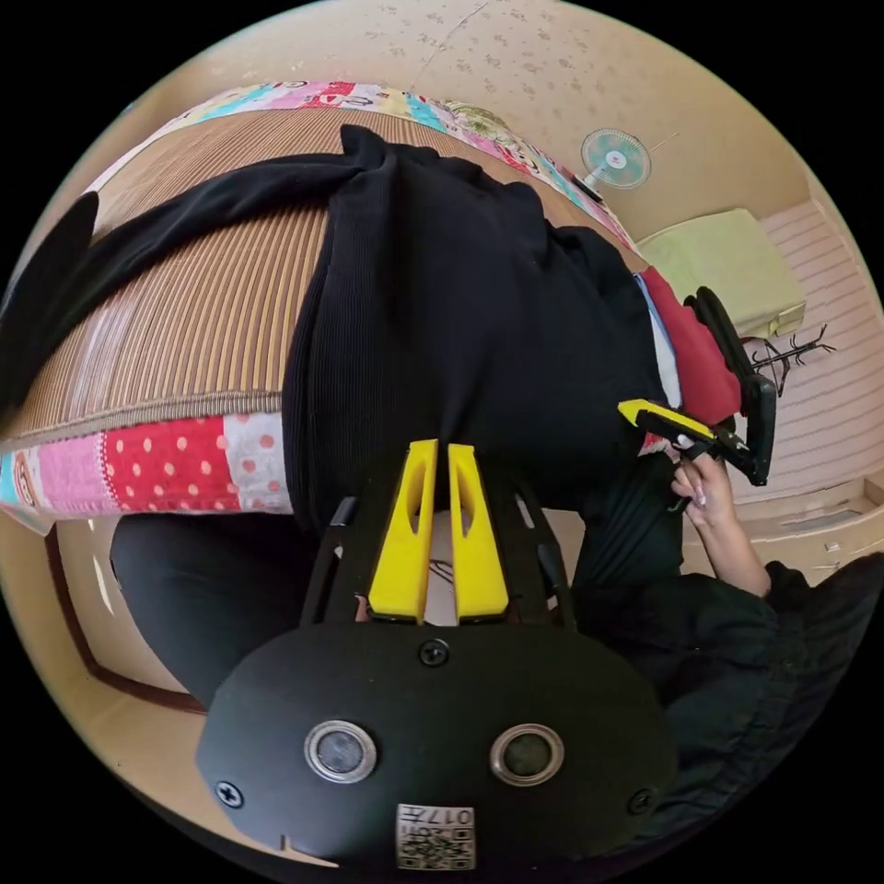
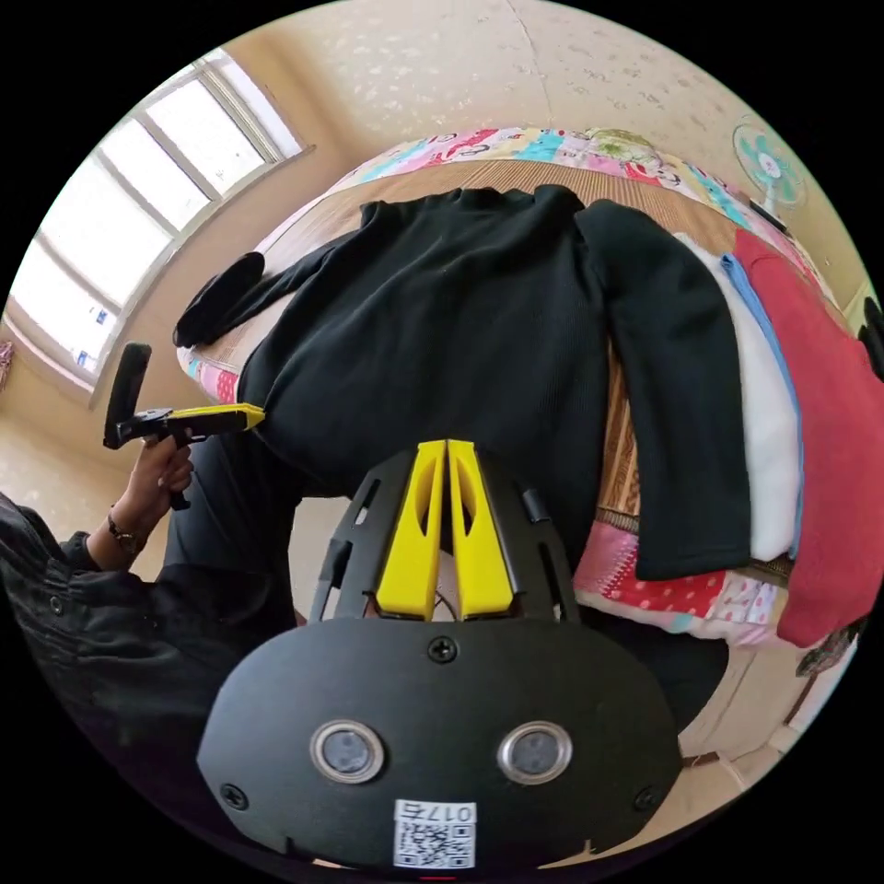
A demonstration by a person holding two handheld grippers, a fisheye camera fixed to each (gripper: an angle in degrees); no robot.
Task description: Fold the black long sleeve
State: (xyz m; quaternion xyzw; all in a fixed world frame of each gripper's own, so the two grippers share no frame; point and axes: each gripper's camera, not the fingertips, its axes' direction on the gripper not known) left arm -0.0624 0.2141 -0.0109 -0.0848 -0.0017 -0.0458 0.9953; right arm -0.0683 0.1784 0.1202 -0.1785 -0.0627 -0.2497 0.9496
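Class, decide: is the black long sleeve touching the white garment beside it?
Touching. In the right gripper view the black long sleeve's arm lies over the white garment's edge, no gap.

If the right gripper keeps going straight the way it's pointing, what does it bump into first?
Most likely the black shirt. The right gripper has its jaws closed together and points at the shirt's bottom edge, hanging over the bed. Depth is hard to judge; the tips may already be touching the cloth.

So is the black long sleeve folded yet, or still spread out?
Spread out. The black long sleeve lies flat on the striped mat, both sleeves extended sideways, hem at the bed edge, no fold visible.
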